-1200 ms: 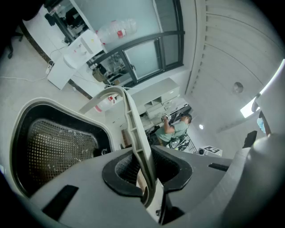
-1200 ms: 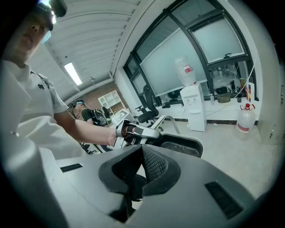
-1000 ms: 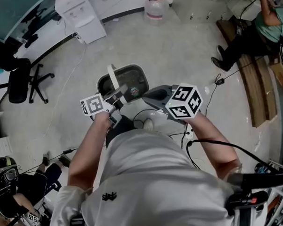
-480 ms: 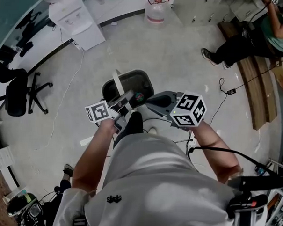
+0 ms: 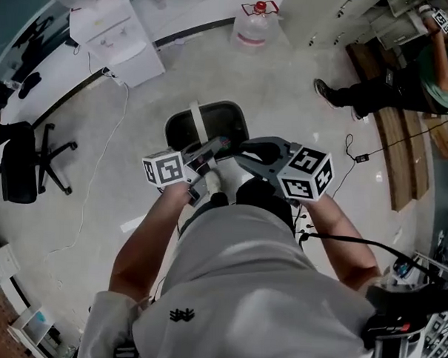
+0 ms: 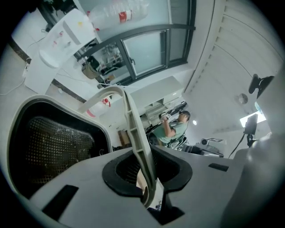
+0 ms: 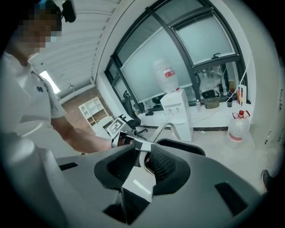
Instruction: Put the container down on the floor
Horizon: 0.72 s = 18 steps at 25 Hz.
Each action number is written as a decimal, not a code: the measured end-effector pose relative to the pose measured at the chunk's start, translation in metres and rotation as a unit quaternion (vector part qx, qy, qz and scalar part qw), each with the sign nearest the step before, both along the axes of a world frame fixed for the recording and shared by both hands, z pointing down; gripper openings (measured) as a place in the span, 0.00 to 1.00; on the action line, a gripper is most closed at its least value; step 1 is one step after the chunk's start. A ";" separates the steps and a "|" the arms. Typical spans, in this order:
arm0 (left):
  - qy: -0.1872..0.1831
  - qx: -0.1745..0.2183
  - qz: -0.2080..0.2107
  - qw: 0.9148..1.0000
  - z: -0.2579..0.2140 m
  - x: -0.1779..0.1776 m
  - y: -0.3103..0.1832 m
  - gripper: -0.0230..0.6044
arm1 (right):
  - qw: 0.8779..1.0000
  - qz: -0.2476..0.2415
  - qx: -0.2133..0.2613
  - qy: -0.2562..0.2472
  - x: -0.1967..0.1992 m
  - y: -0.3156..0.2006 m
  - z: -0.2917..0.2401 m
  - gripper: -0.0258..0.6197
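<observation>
The container (image 5: 215,121) is a black bin with a white rim and a white hoop handle (image 5: 197,124), held above the pale floor in front of the person. My left gripper (image 5: 207,150) is shut on the handle, which runs as a thin white strap (image 6: 136,133) up from between the jaws; the bin's dark mesh inside (image 6: 53,142) lies to the left. My right gripper (image 5: 239,148) is shut on the bin's rim; a flat pale piece of rim (image 7: 139,186) sits between its dark pads, with the bin (image 7: 180,149) just beyond.
A water dispenser (image 5: 112,29) and a water bottle (image 5: 254,24) stand at the far wall. An office chair (image 5: 24,162) is at the left. A seated person (image 5: 391,85) and a wooden bench (image 5: 407,145) are at the right. Cables (image 5: 355,154) lie on the floor.
The person has stepped forward and the floor has slid down through the view. Both grippers and the container keep the same hold and height between them.
</observation>
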<state>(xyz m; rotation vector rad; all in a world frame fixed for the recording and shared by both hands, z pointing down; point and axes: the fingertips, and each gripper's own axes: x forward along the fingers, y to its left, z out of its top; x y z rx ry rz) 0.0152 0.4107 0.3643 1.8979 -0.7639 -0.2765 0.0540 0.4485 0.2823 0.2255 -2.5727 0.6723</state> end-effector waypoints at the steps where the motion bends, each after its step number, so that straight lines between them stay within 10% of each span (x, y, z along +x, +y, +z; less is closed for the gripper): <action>1: -0.004 -0.001 -0.002 1.000 0.005 -0.006 -0.012 0.15 | 1.000 0.002 -0.003 0.000 -0.005 -0.009 0.003 0.15; 18: -0.017 -0.045 -0.044 0.998 0.070 -0.090 -0.255 0.15 | 1.000 -0.010 -0.018 0.007 -0.055 -0.271 0.038 0.17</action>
